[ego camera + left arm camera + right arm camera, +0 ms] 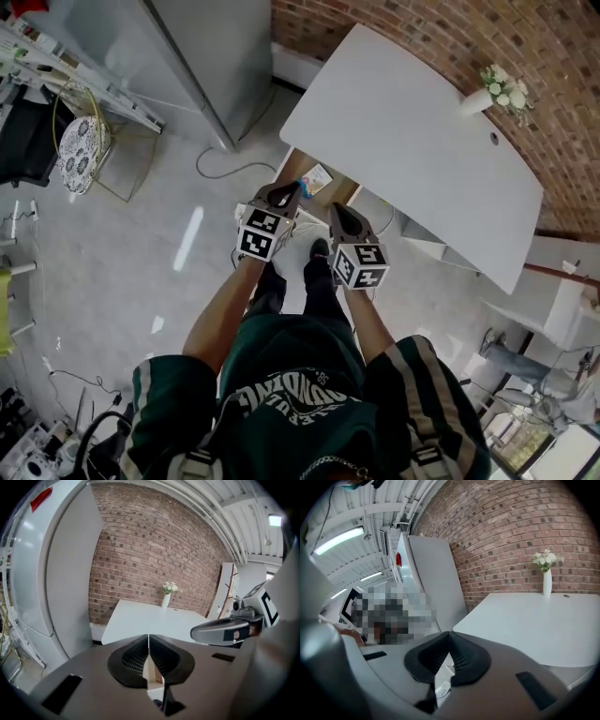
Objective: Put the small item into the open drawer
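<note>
The open wooden drawer shows under the near edge of the white table. A small pale item with a blue bit lies in it; I cannot tell what it is. My left gripper hangs above the drawer's left side, its jaws shut with nothing between them. To its right my right gripper is also shut and empty. Both point forward and down at the table. The right gripper shows at the right of the left gripper view.
A white vase of flowers stands at the table's far edge against the brick wall. A tall grey cabinet stands left of the table. A cable lies on the floor. Clutter lines the left edge.
</note>
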